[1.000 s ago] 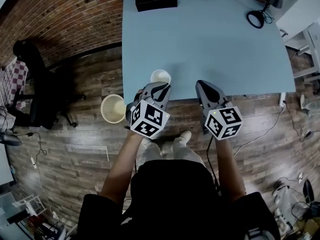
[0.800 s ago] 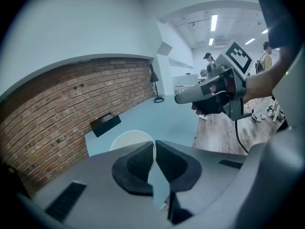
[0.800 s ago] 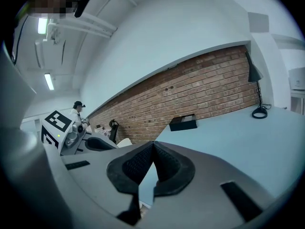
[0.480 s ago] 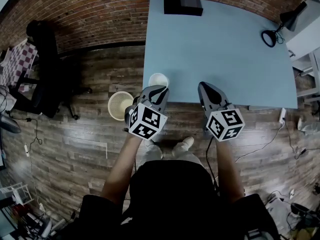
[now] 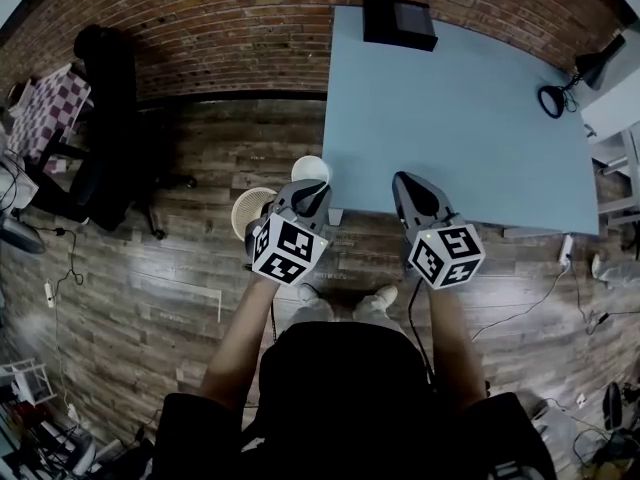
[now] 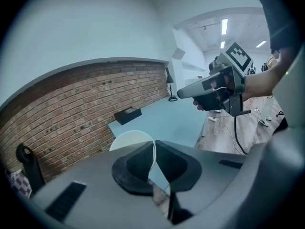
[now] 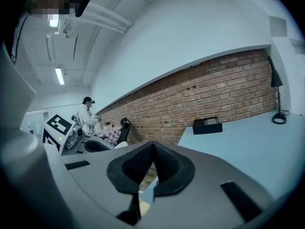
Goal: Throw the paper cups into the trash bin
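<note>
Off the near left corner of the tabletop (image 5: pixel 460 118), over the wooden floor (image 5: pixel 150 268), my left hand-held gripper (image 5: pixel 308 194) carries the paper cup (image 5: pixel 311 168). In the left gripper view its jaws are drawn narrow and pinch the cup's thin wall between the pads, with the white cup (image 6: pixel 126 140) standing up just beyond them. The cup is upright, mouth up, clear of the tabletop and just beside its edge.

The trash bin (image 5: pixel 245 212) stands on the floor just beside and below that hand-held gripper, partly hidden behind it. The cup is near the bin but not yet above its mouth, as far as the head view shows.

My right hand-held gripper (image 5: pixel 412 192) hangs over the tabletop's front edge, well apart from the cup. Its own view shows the pads (image 7: pixel 143 163) pressed together with nothing between them.

Only a black box (image 5: pixel 398 20) at the far edge and a lamp (image 5: pixel 553 101) at the right remain on the tabletop; I see no other cup there. Whether the bin already holds cups I cannot tell. I judge the pick-up done and the carry nearly done. What is left is to bring this cup over the bin's mouth and let the jaws go.
</note>
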### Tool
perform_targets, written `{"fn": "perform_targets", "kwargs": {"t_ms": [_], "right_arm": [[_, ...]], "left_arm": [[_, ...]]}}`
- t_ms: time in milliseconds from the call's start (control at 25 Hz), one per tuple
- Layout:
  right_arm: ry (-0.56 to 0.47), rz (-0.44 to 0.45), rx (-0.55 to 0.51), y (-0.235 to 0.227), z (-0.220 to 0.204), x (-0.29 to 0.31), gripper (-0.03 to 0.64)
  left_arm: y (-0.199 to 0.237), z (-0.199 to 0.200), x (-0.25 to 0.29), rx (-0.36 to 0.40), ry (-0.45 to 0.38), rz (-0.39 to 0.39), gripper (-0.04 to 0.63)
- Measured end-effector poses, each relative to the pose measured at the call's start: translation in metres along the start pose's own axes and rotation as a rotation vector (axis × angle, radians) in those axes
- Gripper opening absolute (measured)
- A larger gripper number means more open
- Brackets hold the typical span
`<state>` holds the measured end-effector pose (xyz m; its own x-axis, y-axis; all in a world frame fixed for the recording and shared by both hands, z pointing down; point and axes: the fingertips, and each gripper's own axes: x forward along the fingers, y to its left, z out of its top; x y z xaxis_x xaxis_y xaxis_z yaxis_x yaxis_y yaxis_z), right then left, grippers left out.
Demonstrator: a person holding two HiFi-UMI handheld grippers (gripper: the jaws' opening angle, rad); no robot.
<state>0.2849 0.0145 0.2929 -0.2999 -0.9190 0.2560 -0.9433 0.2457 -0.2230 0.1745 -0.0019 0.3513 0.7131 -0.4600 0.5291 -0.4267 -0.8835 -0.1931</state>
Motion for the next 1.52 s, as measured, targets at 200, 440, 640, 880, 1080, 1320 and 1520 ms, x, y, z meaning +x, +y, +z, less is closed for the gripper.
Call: {"fn": "perform_targets", "kwargs": {"t_ms": [200,440,640,880,1080,1320,1520], "right_arm": [[-0.002,0.021,-0.021,0.035,0.003,0.021,0.005],[0.004,0.058,-0.051,0.081,0.003,0.046,0.005],[0.010,0.098,-0.070,0.117,0.000,0.067,0.005],[0.031,0.153,-0.081,0.162,-0.012,0.088,0.005],[0.064,0.199,-0.099,0.185,-0.021,0.098,0.005],[0.077,0.227,-0.102,0.191,-0.020,0.113,0.005],[0.083,0.268,-0.097,0.199,-0.019,0.138,0.005]], "left_arm": [[0.027,-0.020,-0.028,-0.011,-0.004,0.026,0.026],[0.057,-0.049,-0.063,-0.038,-0.007,0.068,0.026],[0.078,-0.075,-0.091,-0.065,-0.001,0.107,0.026],[0.100,-0.108,-0.127,-0.107,0.015,0.159,0.026],[0.112,-0.129,-0.143,-0.160,0.022,0.198,0.026],[0.113,-0.142,-0.146,-0.198,0.040,0.212,0.026],[0.125,-0.154,-0.146,-0.220,0.064,0.236,0.026]]}}
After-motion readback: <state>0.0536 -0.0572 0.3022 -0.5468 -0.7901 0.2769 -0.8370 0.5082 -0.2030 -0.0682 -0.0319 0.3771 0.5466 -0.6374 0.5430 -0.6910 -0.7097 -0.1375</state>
